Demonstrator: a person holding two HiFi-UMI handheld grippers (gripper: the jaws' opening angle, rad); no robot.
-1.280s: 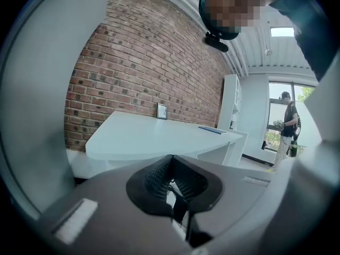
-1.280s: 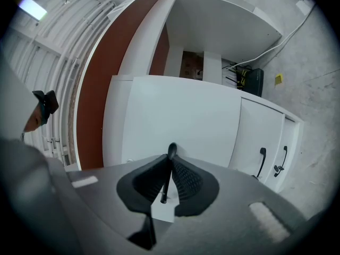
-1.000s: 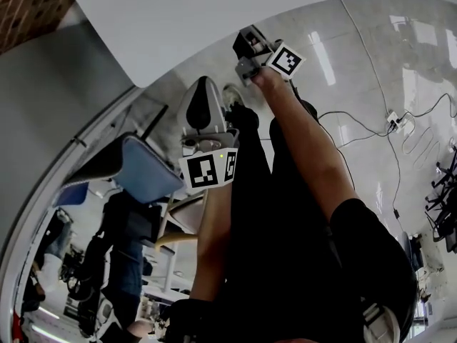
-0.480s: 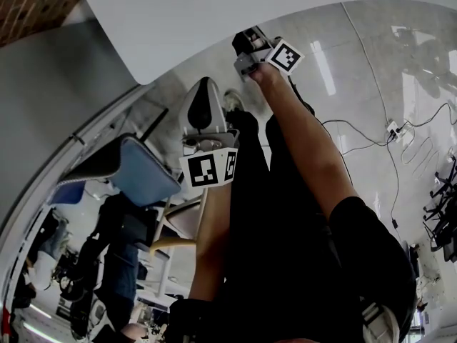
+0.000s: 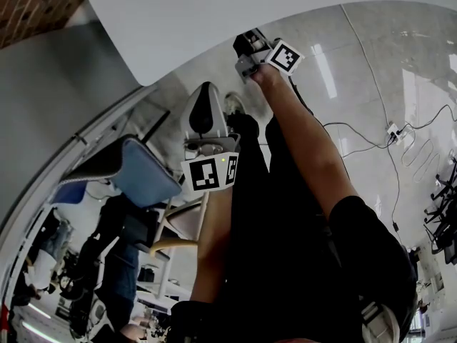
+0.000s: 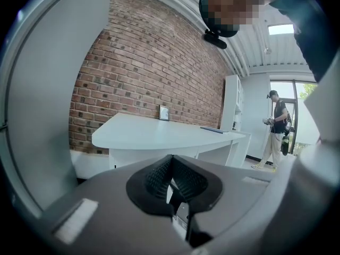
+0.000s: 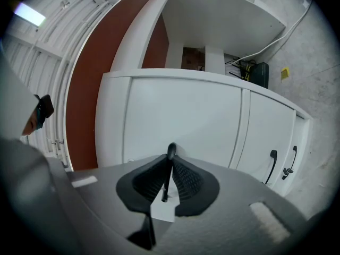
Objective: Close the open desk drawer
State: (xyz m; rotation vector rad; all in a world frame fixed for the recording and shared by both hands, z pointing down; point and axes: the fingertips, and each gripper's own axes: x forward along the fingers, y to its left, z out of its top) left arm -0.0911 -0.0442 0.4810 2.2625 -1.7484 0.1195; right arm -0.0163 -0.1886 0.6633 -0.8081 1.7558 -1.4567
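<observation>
Right gripper view: we are judging the drawer (image 7: 180,116) about home, front flush; right gripper (image 7: 169,159) pinching its black handle (image 7: 170,150), jaws just easing open; left gripper (image 6: 171,168) pressed together, empty; letting go remaining.

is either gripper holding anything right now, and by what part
The right gripper grips the white drawer front's thin black handle along its bar between its fingers, which have just been opening. The left gripper is shut on nothing.

The glossy tiled floor (image 5: 371,63) (bright reflections) carries loose black cables (image 5: 335,124).
</observation>
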